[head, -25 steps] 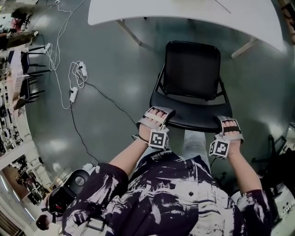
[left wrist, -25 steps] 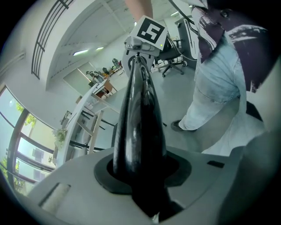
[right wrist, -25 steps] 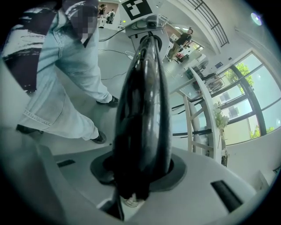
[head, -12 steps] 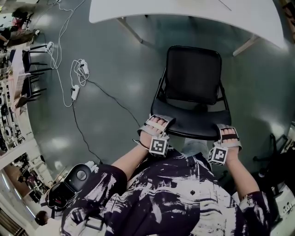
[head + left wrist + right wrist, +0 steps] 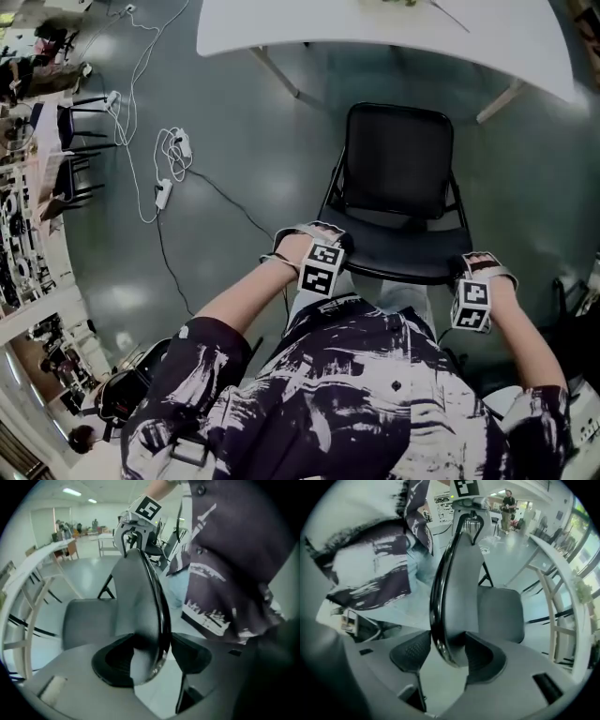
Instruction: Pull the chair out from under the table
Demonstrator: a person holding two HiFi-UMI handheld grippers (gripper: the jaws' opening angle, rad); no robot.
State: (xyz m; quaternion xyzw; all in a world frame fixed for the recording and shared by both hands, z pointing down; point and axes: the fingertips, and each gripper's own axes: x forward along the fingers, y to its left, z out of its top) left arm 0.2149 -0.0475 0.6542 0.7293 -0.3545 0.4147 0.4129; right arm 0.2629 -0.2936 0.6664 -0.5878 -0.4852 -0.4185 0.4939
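Note:
The black chair (image 5: 394,159) stands just clear of the white table (image 5: 375,28), its backrest (image 5: 398,258) towards me. My left gripper (image 5: 311,234) straddles the backrest's left top corner and my right gripper (image 5: 483,264) the right corner. In the left gripper view the backrest edge (image 5: 140,588) runs between the jaws of the left gripper (image 5: 154,653). They are opening, and a slit shows beside the chrome frame. The right gripper (image 5: 447,651) is opening too, with the backrest (image 5: 461,588) between its jaws and a gap at the left pad.
White cables and a power strip (image 5: 169,159) lie on the grey floor left of the chair. Black stools (image 5: 70,122) stand at the far left. A table leg (image 5: 277,73) slants down near the chair. My body in a patterned shirt is right behind the backrest.
The chair has come a little farther from the table towards me. Both grippers have tipped from lying over the backrest to pointing steeply down, and the hands have shifted outwards.

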